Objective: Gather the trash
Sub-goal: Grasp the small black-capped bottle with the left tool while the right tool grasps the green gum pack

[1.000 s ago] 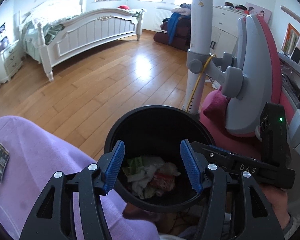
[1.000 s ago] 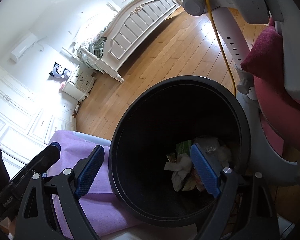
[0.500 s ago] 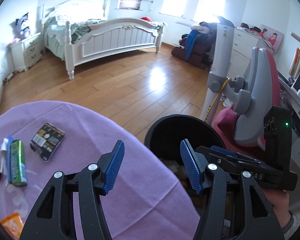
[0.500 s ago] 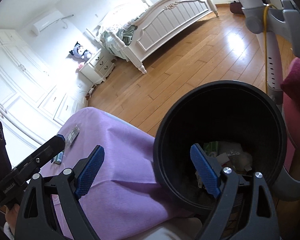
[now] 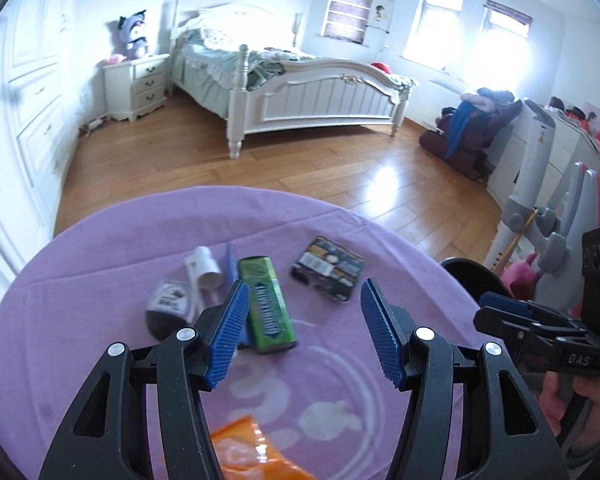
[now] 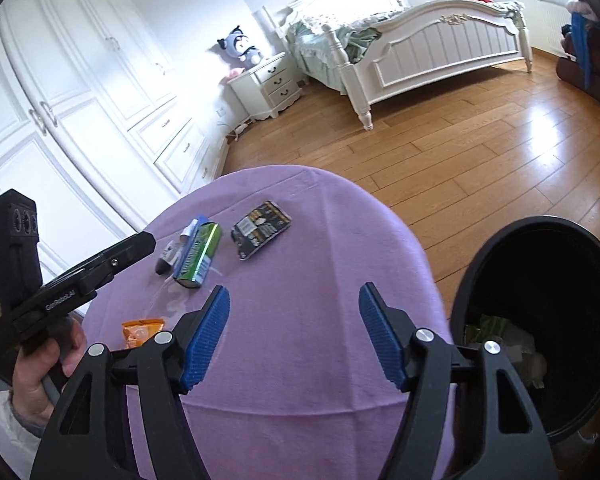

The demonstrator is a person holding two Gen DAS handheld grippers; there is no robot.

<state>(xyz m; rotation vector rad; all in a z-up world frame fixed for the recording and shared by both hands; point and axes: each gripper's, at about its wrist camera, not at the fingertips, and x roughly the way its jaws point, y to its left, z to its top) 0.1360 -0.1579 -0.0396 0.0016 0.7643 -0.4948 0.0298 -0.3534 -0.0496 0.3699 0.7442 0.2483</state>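
Trash lies on a table under a purple cloth [image 5: 100, 264]: a green pack [image 5: 266, 304], a black packet [image 5: 327, 274], a white tube [image 5: 204, 270], a small dark bottle [image 5: 164, 308] and an orange wrapper [image 5: 252, 452]. My left gripper [image 5: 302, 332] hovers open over the cloth just right of the green pack, holding nothing. My right gripper [image 6: 294, 334] hangs above the near edge of the cloth [image 6: 320, 280]; its jaws are closing with nothing between them. The green pack [image 6: 199, 254], black packet [image 6: 261, 229] and orange wrapper [image 6: 143, 330] lie ahead of it to the left.
A black bin [image 6: 500, 248] with crumpled trash [image 6: 500, 332] in it stands on the floor at the table's right side. Beyond are wooden floor [image 5: 300, 176], a white bed [image 5: 320, 96], a nightstand [image 5: 136, 88] and wardrobes [image 6: 80, 100]. A grey and red chair [image 5: 576, 216] stands far right.
Both grippers have swung left from over the bin to over the purple table, and the trash items have come into view. The right jaws have narrowed.
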